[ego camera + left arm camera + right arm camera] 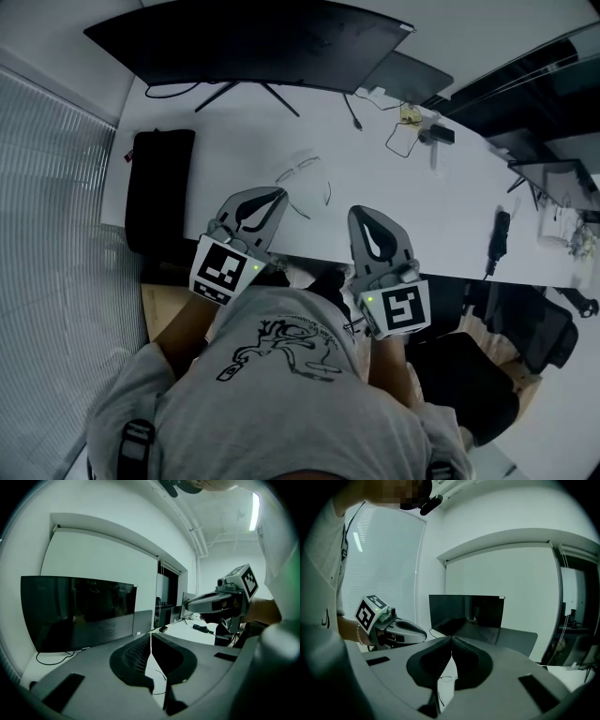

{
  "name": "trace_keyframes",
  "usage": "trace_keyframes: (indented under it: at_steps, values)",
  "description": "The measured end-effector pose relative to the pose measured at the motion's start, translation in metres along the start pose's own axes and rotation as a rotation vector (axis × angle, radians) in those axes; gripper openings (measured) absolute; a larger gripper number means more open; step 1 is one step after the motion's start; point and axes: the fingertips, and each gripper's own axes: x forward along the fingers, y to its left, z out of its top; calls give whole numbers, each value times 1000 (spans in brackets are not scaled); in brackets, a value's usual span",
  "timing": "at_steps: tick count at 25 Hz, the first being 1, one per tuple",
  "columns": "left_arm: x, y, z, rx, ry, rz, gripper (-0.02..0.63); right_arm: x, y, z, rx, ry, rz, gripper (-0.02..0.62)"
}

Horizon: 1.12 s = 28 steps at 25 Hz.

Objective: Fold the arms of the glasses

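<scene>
Wire-thin glasses [302, 178], one pair, lie on the white tabletop [412, 202], left of middle and closer to the near edge than the far one. Lenses face the far edge. Both arms are unfolded and point back toward the near edge. Nothing touches them.

Two grippers, both over the near edge:
- left gripper [275, 199]: jaws clenched tip to tip, empty. Tips sit just near-side and left of the glasses, apart from them.
- right gripper [361, 217]: jaws also clamped together, empty. It is right of the glasses and clearly apart.

The right gripper view shows the frame through the slit below the closed jaws. The left gripper view shows only a thin piece of one arm there.

Two marker cubes, one per gripper: left [223, 270], right [405, 307].

Rest of the tabletop:
- one black monitor [253, 42] at the far edge
- one dark flat panel [408, 75] beside it on the right
- one black bag [159, 183] at the left edge
- one small black device [500, 234] by the near edge on the right, can't identify it
- loose cables [403, 141] near the far edge
</scene>
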Motion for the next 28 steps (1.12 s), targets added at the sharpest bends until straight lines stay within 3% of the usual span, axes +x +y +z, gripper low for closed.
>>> trace_keyframes:
  at_steps: [12, 28]
  values:
    - [32, 23, -66, 24, 133, 32, 40, 23, -20, -76, 22, 153, 2, 20]
    - [77, 45, -147, 6, 303, 6, 86, 50, -48, -187, -11, 357, -13, 37]
